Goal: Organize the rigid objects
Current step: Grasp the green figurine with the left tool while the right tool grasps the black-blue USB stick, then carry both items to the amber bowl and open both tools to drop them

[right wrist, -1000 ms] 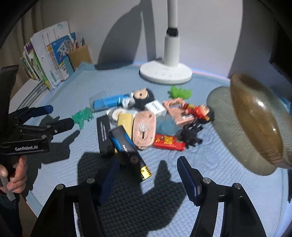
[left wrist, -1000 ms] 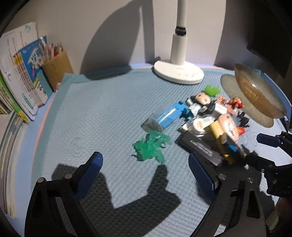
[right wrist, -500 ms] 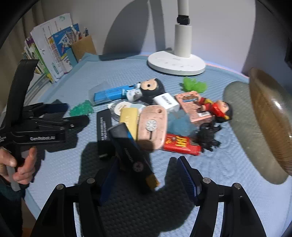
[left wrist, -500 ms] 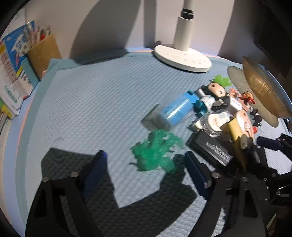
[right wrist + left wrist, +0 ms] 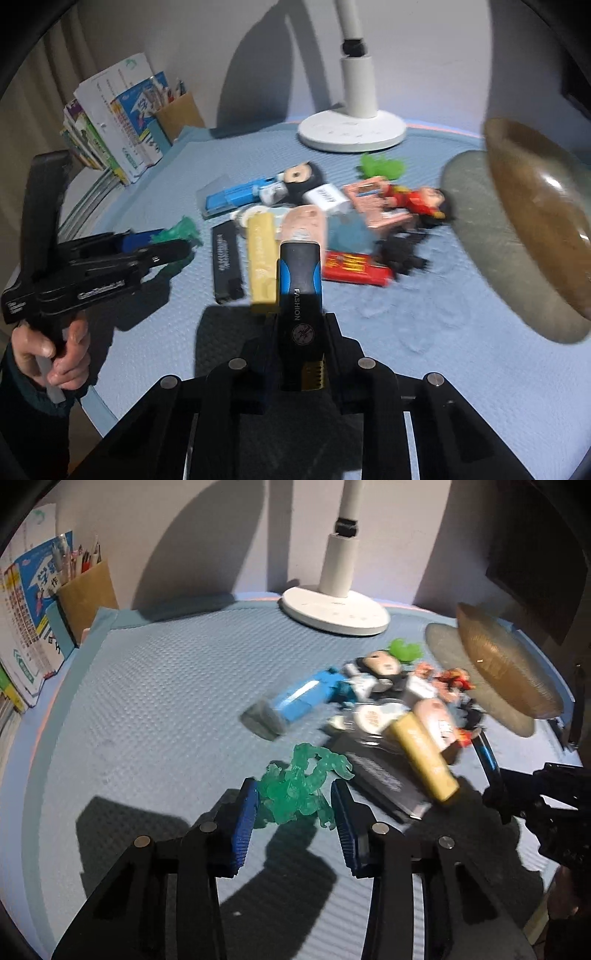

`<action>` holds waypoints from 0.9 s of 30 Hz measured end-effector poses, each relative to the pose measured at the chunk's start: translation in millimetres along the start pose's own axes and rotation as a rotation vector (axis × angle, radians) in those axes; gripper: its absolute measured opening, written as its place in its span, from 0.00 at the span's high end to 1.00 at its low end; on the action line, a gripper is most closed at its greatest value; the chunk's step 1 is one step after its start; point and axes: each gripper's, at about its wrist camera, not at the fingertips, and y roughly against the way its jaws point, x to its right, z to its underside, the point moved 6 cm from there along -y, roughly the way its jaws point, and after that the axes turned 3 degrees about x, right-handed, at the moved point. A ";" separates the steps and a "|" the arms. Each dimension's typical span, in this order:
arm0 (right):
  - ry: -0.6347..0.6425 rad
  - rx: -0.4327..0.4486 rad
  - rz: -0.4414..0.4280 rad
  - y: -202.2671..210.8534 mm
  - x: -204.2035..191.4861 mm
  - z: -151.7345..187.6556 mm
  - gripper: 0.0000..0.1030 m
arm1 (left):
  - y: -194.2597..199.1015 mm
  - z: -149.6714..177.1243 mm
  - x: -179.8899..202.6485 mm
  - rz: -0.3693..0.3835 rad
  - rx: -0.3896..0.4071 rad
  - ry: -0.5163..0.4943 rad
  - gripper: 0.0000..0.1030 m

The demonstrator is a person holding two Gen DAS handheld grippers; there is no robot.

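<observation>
Now the left gripper (image 5: 293, 812) is closing around the translucent green plastic figure (image 5: 299, 790), while the right gripper (image 5: 299, 354) is closing on the black-and-blue lighter (image 5: 300, 295); both should squeeze squarely before lifting.

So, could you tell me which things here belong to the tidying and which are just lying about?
Job: green figure, left gripper closing on it; black-and-blue lighter, right gripper closing on it; toy pile; bowl.
Lying about: lamp, books, pencil holder.

We see two black grippers, the left gripper (image 5: 293, 812) and right gripper (image 5: 299, 332), with ribbed blue pads (image 5: 243, 823), silver screws, white lettering, and a dark sleeve (image 5: 22, 398).
</observation>
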 end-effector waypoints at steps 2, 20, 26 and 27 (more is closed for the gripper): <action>0.023 -0.002 0.078 12.2 10.3 5.0 0.78 | 8.1 1.3 13.4 0.018 0.012 -0.008 0.64; -0.039 -0.012 0.158 24.9 62.9 45.6 0.34 | -14.2 32.7 130.6 0.102 -0.054 -0.131 0.55; 0.017 -0.002 0.194 25.9 51.4 46.6 0.78 | -15.3 34.5 144.5 0.051 -0.037 -0.210 0.65; 0.014 0.002 0.192 27.3 52.0 48.0 0.78 | -13.9 34.2 146.6 0.063 -0.036 -0.209 0.65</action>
